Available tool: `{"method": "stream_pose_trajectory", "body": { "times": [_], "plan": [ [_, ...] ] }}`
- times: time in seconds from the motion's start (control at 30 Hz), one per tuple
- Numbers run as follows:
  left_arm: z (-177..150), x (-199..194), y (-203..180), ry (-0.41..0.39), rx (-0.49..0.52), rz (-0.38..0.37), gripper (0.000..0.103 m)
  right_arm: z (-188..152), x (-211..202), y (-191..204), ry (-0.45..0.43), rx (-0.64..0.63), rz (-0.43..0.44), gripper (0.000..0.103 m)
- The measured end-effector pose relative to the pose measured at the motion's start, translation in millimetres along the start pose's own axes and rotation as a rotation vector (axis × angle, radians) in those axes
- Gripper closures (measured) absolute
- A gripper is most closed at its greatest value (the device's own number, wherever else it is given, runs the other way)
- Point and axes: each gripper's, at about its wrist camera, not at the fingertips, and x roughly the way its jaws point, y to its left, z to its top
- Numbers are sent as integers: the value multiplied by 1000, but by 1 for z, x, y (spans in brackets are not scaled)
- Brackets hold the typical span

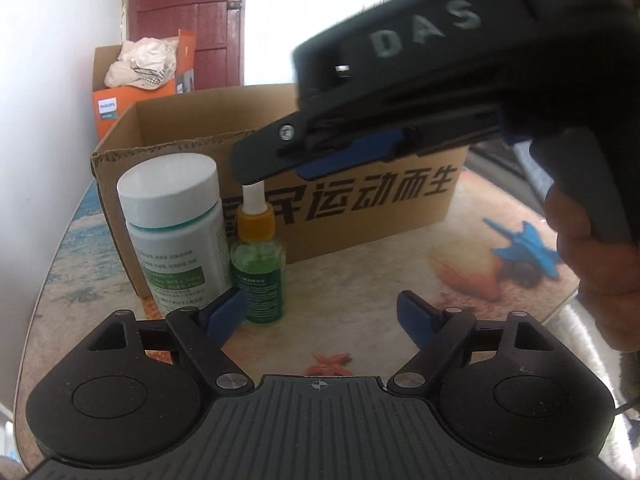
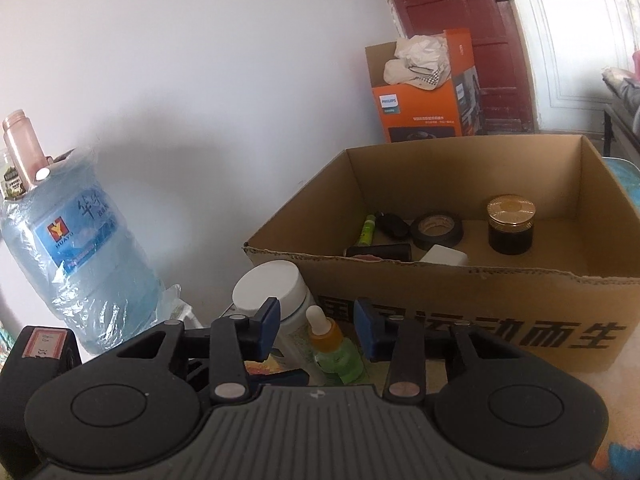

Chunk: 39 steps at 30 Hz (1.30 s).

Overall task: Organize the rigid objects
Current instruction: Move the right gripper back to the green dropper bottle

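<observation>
A small green dropper bottle (image 1: 260,268) with an orange collar and white bulb stands on the table next to a taller white-capped pill bottle (image 1: 176,232), both in front of an open cardboard box (image 1: 360,204). My left gripper (image 1: 320,316) is open low over the table, its left pad close beside the dropper's base. My right gripper (image 1: 276,160) comes in from the upper right over the dropper's bulb. In the right wrist view the right gripper (image 2: 318,328) is open, with the dropper bottle (image 2: 334,348) between its pads and untouched. The pill bottle (image 2: 272,288) stands just to the left.
The box (image 2: 440,280) holds a gold-lidded dark jar (image 2: 511,224), a tape roll (image 2: 437,230), a green tube (image 2: 367,230) and other small items. A blue water jug (image 2: 80,264) stands left by the wall. Behind is an orange carton (image 2: 424,108).
</observation>
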Motion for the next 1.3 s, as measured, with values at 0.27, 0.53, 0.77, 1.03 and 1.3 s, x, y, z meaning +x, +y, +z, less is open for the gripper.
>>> {"method": "stream_pose_trajectory", "body": {
  "times": [0.27, 0.53, 0.77, 1.03, 1.3],
  "plan": [
    [-10, 12, -1, -15, -5, 27, 24, -2, 18, -3, 40, 2, 9, 80],
    [-12, 19, 3, -27, -8, -27, 28, -6, 10, -14, 57, 37, -20, 80],
    [-8, 23, -10, -25, 12, -136, 28, -13, -13, -30, 48, 84, -84, 80],
    [-2, 31, -20, -1, 25, -84, 39, -16, -33, -44, 24, 116, -132, 80],
    [5, 39, -20, 17, 9, -20, 45, -10, -26, -42, 25, 93, -115, 79]
  ]
}}
